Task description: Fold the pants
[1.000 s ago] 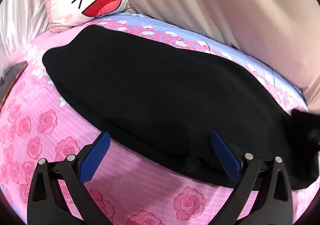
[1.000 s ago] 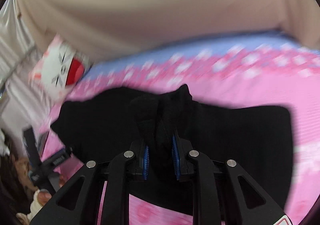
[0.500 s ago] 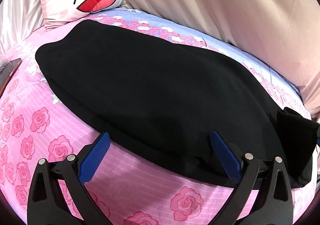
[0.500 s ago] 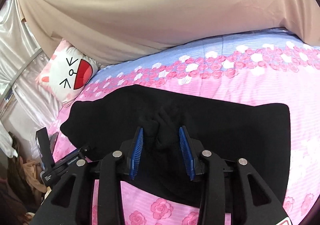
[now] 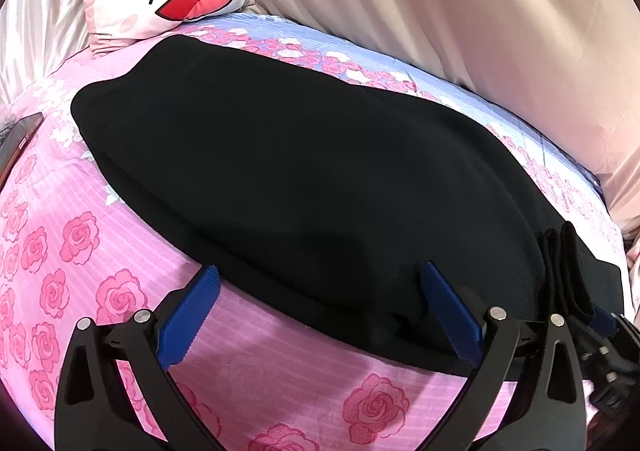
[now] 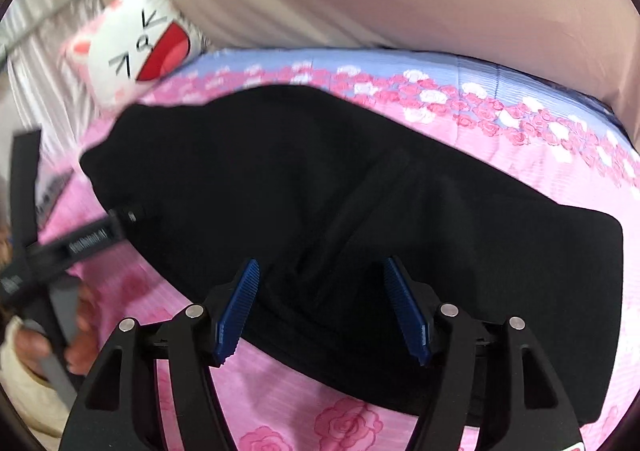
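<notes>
No legible text; white lettering on left gripper [image 6: 86,241] body too blurred.

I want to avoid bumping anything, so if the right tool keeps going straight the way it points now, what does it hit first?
Most likely the black pants. The right tool stands open, its jaws having just been opening, with nothing pinched, and the folded cloth fills the view just beyond its tips. How near is hard to judge.

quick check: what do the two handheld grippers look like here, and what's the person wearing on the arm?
Both match: the left gripper and right gripper have black linkage arms with triangular cut-outs and silver pivot pins. Their fingers carry blue ribbed pads. Seen from the right wrist, the left gripper's black body has small white lettering, too blurred to read. The hand holding it comes out of a cream sleeve. No cables show.
</notes>
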